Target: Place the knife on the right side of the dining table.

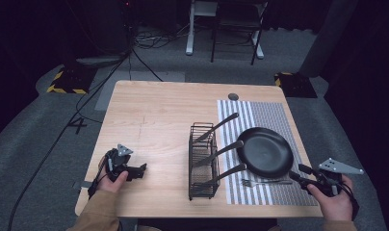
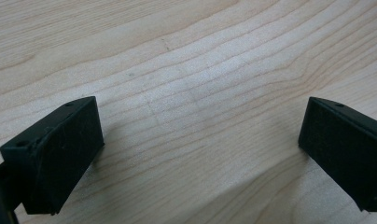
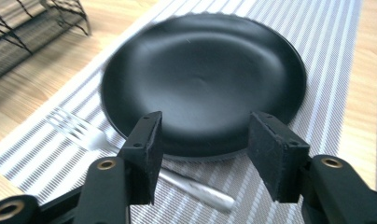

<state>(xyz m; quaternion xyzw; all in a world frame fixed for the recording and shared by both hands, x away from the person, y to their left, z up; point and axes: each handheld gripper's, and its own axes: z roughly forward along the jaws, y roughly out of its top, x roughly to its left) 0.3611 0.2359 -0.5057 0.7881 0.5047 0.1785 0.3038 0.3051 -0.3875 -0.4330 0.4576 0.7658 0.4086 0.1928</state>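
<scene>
On grey carpet: pale wood table point(image 1: 159, 115) | striped mat point(image 1: 274, 115) | left claw point(image 1: 143, 170), right claw point(image 3: 203, 154) both spread, empty

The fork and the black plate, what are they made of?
The fork looks like metal: silvery, shiny, with bright glints on its tines. The black plate has a smooth, dull sheen with soft reflections; it could be glazed ceramic or plastic, the look alone doesn't settle it. Both lie on a striped woven placemat.

The room is dark, with grey carpet floor point(image 1: 33, 120) around a light wooden table point(image 1: 154, 115). Behind it stand a white desk leg point(image 1: 190, 33) and a dark chair point(image 1: 236, 29). Black cables point(image 1: 86, 96) lie on the floor
</scene>
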